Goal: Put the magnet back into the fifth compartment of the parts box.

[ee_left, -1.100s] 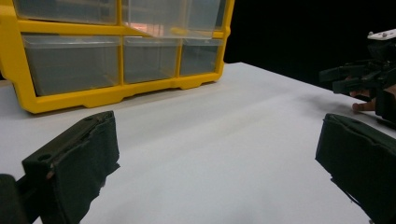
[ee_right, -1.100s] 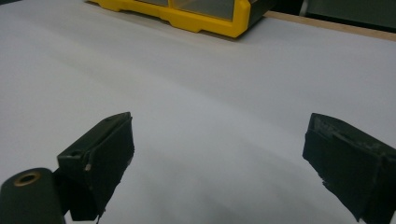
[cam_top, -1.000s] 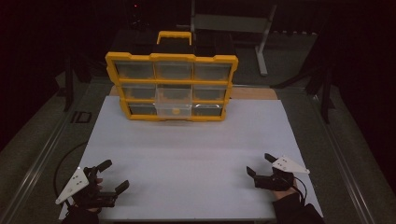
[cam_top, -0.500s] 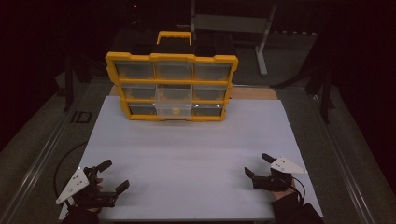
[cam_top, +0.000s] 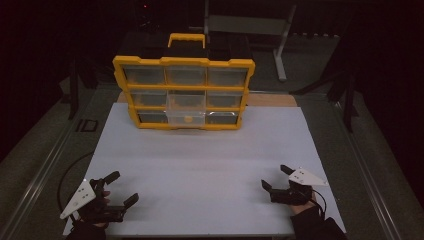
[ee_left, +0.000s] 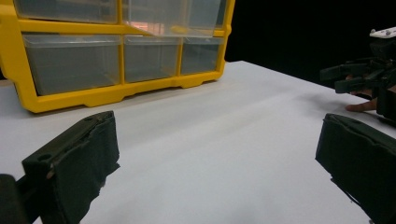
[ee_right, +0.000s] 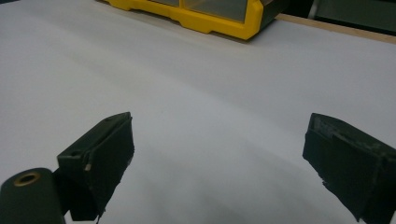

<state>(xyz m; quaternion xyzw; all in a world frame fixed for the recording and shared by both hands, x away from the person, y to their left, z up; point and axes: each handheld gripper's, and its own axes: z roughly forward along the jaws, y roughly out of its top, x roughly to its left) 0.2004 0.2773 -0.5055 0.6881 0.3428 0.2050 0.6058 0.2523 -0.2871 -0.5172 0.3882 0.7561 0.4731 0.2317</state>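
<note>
Nearest to us, the left gripper [cam_top: 123, 188] sits low at the near left corner of the white table [cam_top: 210, 160], jaws spread wide with nothing between them. The right gripper [cam_top: 276, 177] rests at the near right edge, its jaws likewise wide apart and empty. Well beyond both, at the table's far edge, stands the yellow organizer [cam_top: 184, 93] with clear drawers; its bottom-middle drawer [cam_top: 185, 117] is pulled partly out. We can read no brand, label or writing on it.
</note>
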